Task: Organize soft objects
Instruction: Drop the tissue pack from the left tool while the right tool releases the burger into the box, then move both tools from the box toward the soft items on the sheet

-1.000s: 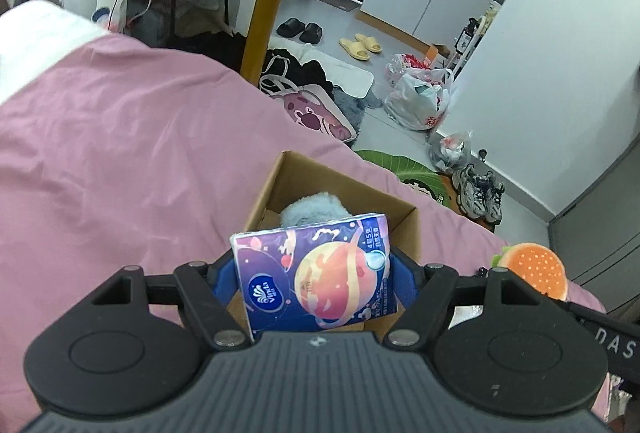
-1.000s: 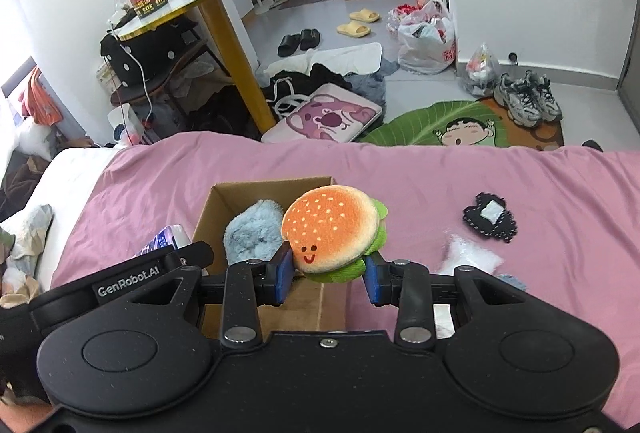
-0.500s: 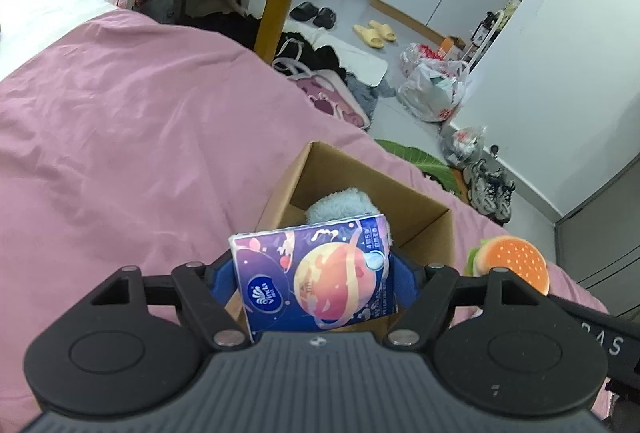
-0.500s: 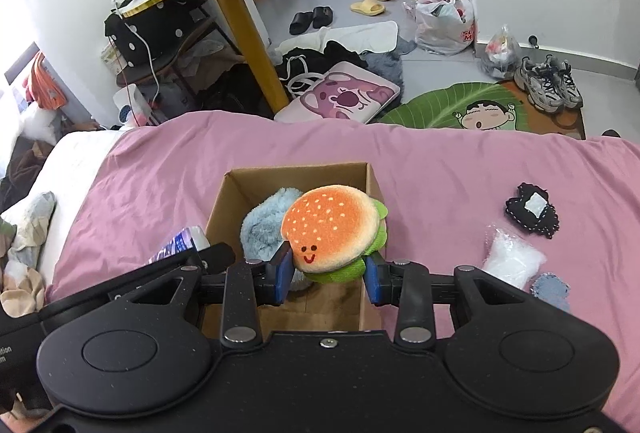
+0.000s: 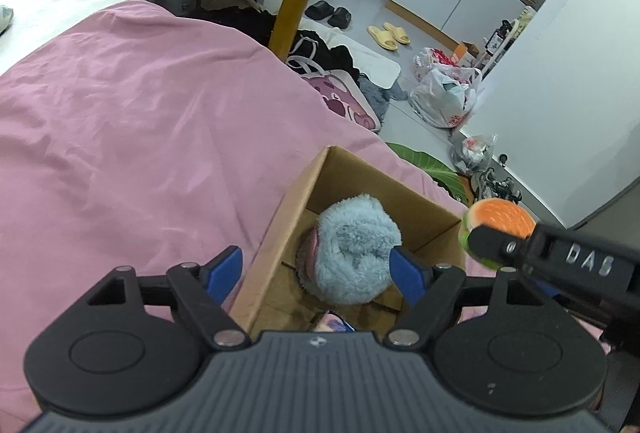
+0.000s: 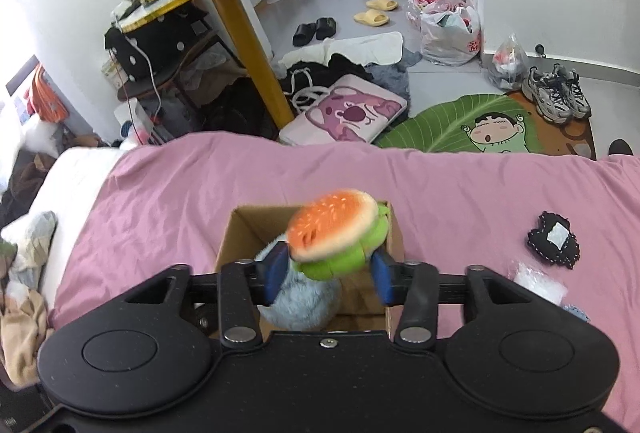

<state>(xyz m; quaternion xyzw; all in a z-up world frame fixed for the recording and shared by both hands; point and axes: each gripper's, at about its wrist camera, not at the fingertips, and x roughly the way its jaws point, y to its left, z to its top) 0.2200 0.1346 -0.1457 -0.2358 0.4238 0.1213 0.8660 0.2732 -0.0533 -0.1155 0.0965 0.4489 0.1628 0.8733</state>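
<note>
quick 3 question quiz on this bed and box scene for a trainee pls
1. True or false: the left tongs stand open with nothing between them.
2. Which thing lies inside the cardboard box?
A. a blue fluffy plush
B. a yellow slipper
C. a water bottle
3. Short answer: which toy sits between the fingers of the right tongs?

Key
1. True.
2. A.
3. The burger plush. It is blurred, so the pictures do not show how firm the grip is.
</note>
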